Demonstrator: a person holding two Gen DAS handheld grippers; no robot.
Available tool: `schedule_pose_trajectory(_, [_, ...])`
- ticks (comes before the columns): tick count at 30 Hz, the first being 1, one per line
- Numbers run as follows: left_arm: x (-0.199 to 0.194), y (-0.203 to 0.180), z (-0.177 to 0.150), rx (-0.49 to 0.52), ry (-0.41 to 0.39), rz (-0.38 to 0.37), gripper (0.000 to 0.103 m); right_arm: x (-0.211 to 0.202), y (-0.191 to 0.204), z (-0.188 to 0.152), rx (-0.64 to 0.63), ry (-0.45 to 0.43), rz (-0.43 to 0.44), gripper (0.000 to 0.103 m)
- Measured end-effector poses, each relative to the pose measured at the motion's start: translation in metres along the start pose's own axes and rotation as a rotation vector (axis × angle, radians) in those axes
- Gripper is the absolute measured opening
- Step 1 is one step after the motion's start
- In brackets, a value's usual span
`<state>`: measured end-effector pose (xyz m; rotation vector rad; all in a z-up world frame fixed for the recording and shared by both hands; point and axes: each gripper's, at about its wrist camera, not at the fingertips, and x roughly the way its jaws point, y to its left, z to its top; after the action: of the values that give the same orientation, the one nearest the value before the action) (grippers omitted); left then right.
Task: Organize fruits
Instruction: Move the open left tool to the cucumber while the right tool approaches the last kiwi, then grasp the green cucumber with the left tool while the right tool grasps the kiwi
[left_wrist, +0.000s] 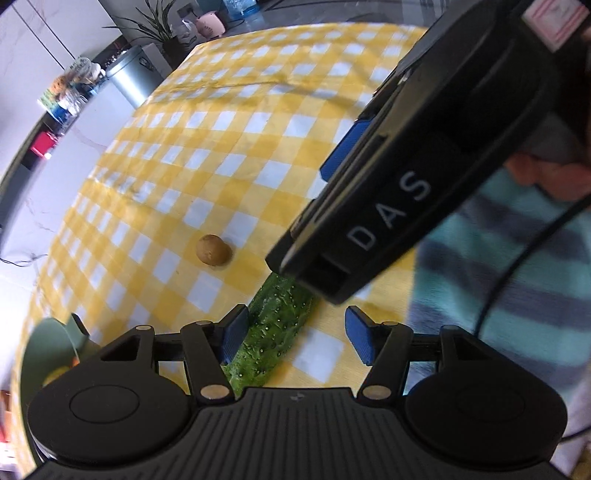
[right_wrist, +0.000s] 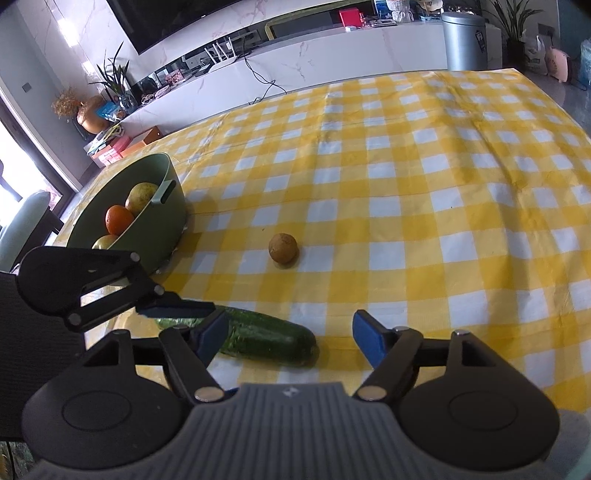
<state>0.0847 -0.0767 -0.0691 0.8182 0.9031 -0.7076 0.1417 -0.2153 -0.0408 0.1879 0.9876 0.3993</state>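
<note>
Lay flat on the checked cloth (right_wrist: 424, 192), cucumber (right_wrist: 266, 338), long axis running left to right. Stood apart and empty, both: left gripper (left_wrist: 295, 332) straddling it, nearer; right gripper (right_wrist: 291, 336) beside its blunt end.

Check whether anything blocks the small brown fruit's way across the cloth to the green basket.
Nothing visible does. The brown fruit sits alone on the checked cloth, with bare cloth between it and the green basket. The cucumber and both grippers sit nearer the camera, off that line.
</note>
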Motion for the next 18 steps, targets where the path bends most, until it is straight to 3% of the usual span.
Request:
schedule_pose_trajectory(5, [0.009,-0.002,0.002,0.044,0.008,0.043,0.07,0.002,-0.003,0.001,0.023,0.007,0.002,0.072])
schedule_pose_trajectory(12, [0.017,0.01,0.002,0.009,-0.018,0.052,0.068,0.002,-0.016,0.003,0.107,0.002,0.026,0.075])
schedule_pose_trajectory(18, [0.026,0.009,0.008,0.057,0.027,0.08,0.064,0.003,-0.023,0.003,0.158,0.005,0.059,0.076])
